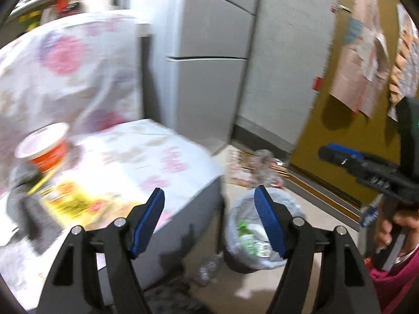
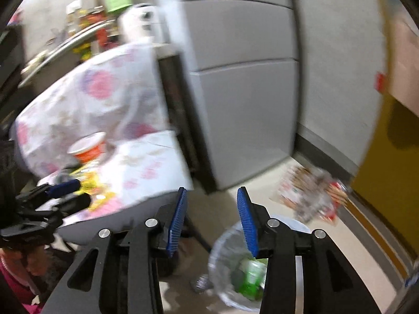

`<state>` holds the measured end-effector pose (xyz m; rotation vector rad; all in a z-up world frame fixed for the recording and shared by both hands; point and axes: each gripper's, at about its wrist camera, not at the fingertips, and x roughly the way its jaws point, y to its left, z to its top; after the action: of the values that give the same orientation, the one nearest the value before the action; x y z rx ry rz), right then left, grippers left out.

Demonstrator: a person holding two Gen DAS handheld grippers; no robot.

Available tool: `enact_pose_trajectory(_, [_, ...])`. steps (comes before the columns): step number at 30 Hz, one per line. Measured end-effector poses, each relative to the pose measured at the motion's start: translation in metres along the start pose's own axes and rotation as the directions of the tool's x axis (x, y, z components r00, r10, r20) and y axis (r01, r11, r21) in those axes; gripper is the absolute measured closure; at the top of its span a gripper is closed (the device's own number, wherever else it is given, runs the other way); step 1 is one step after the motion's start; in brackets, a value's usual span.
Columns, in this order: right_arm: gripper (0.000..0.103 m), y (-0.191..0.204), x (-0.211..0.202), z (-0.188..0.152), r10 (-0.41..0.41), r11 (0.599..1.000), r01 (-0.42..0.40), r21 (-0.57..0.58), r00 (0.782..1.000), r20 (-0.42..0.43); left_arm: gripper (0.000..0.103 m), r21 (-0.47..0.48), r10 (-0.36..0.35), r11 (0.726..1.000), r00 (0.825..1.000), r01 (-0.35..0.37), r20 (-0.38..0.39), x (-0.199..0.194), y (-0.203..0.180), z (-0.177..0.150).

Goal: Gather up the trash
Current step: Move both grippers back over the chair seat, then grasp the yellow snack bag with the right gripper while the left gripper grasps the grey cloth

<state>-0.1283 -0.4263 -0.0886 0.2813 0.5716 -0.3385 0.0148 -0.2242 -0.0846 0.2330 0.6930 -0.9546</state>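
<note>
Both views are motion-blurred. In the left wrist view, the left gripper [image 1: 209, 219] fills the bottom centre with its 2 blue pads set wide apart and nothing between them. Behind its right pad, at lower centre, stands the bin [image 1: 237, 225] on the floor, lined with a clear bag and holding a green bottle [image 1: 246, 238]. A table [image 1: 146, 157] under a floral cloth occupies centre left; an orange cup [image 1: 45, 149] and a yellow wrapper [image 1: 69, 201] lie on it at left. The right gripper [image 1: 337, 154] shows at the right edge.

In the right wrist view, the right gripper [image 2: 212, 214] sits at bottom centre, pads parted and empty. The bin [image 2: 222, 251] is lower centre, partly behind the right pad. Loose packaging [image 2: 311, 193] lies on the floor at right, near a yellow door [image 2: 392, 162]. A grey fridge [image 2: 243, 78] fills the upper centre.
</note>
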Motion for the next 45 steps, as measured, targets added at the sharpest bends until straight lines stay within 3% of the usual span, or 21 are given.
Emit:
enact_pose_trajectory(4, [0.055, 0.059, 0.014, 0.016, 0.117, 0.988, -0.117, -0.099, 0.993, -0.011, 0.034, -0.079, 0.102, 0.992, 0.995, -0.101, 0.015, -0.033, 0.045, -0.014])
enact_pose_trajectory(9, [0.051, 0.144, 0.045, 0.027, 0.247, 0.939, -0.257, -0.228, 0.966, -0.074, 0.034, -0.189, 0.247, 0.952, 0.969, -0.242, 0.005, -0.072, 0.108, -0.038])
enact_pose_trajectory(11, [0.049, 0.177, 0.06, 0.03, 0.287, 0.912, -0.305, -0.274, 0.952, -0.106, 0.034, -0.233, 0.322, 0.92, 0.947, -0.314, -0.005, -0.088, 0.135, -0.048])
enact_pose_trajectory(14, [0.047, 0.211, 0.078, 0.031, 0.32, 0.886, -0.349, -0.306, 0.937, -0.14, 0.034, -0.292, 0.438, 0.855, 0.898, -0.43, -0.038, -0.108, 0.174, -0.063])
enact_pose_trajectory(16, [0.04, 0.228, 0.091, 0.028, 0.332, 0.872, -0.368, -0.322, 0.929, -0.165, 0.034, -0.335, 0.491, 0.811, 0.869, -0.479, -0.056, -0.121, 0.198, -0.074])
enact_pose_trajectory(19, [0.031, 0.251, 0.114, 0.016, 0.326, 0.846, -0.391, -0.363, 0.917, -0.228, 0.034, -0.387, 0.531, 0.765, 0.844, -0.514, -0.073, -0.135, 0.222, -0.086])
enact_pose_trajectory(21, [0.03, 0.258, 0.123, 0.003, 0.31, 0.828, -0.396, -0.396, 0.913, -0.264, 0.034, -0.415, 0.546, 0.741, 0.833, -0.528, -0.085, -0.14, 0.235, -0.093])
enact_pose_trajectory(23, [0.03, 0.266, 0.137, -0.007, 0.274, 0.821, -0.382, -0.424, 0.916, -0.293, 0.034, -0.44, 0.537, 0.733, 0.838, -0.519, -0.096, -0.138, 0.242, -0.096])
enact_pose_trajectory(27, [0.033, 0.286, 0.168, -0.021, 0.202, 0.801, -0.351, -0.484, 0.921, -0.333, 0.034, -0.449, 0.5, 0.748, 0.86, -0.488, -0.101, -0.127, 0.242, -0.098])
enact_pose_trajectory(33, [0.033, 0.315, 0.196, -0.041, 0.084, 0.719, -0.298, -0.628, 0.934, -0.347, 0.034, -0.433, 0.477, 0.767, 0.872, -0.474, -0.109, -0.115, 0.232, -0.101])
enact_pose_trajectory(36, [0.036, 0.314, 0.2, -0.038, 0.067, 0.734, -0.266, -0.625, 0.944, -0.324, 0.034, -0.426, 0.474, 0.771, 0.873, -0.473, -0.111, -0.114, 0.228, -0.102])
enact_pose_trajectory(39, [0.062, 0.305, 0.198, -0.032, 0.062, 0.759, -0.258, -0.597, 0.943, -0.328, 0.034, -0.421, 0.476, 0.773, 0.872, -0.475, -0.109, -0.115, 0.225, -0.102])
enact_pose_trajectory(41, [0.071, 0.297, 0.198, -0.029, 0.055, 0.773, -0.248, -0.584, 0.943, -0.329, 0.034, -0.422, 0.48, 0.77, 0.87, -0.478, -0.11, -0.117, 0.224, -0.101])
enact_pose_trajectory(43, [0.091, 0.287, 0.191, -0.021, 0.078, 0.792, -0.25, -0.556, 0.946, -0.314, 0.034, -0.426, 0.482, 0.769, 0.87, -0.478, -0.107, -0.119, 0.223, -0.1])
enact_pose_trajectory(45, [0.098, 0.278, 0.178, -0.006, 0.142, 0.822, -0.284, -0.493, 0.941, -0.306, 0.034, -0.423, 0.486, 0.768, 0.868, -0.48, -0.102, -0.122, 0.221, -0.099])
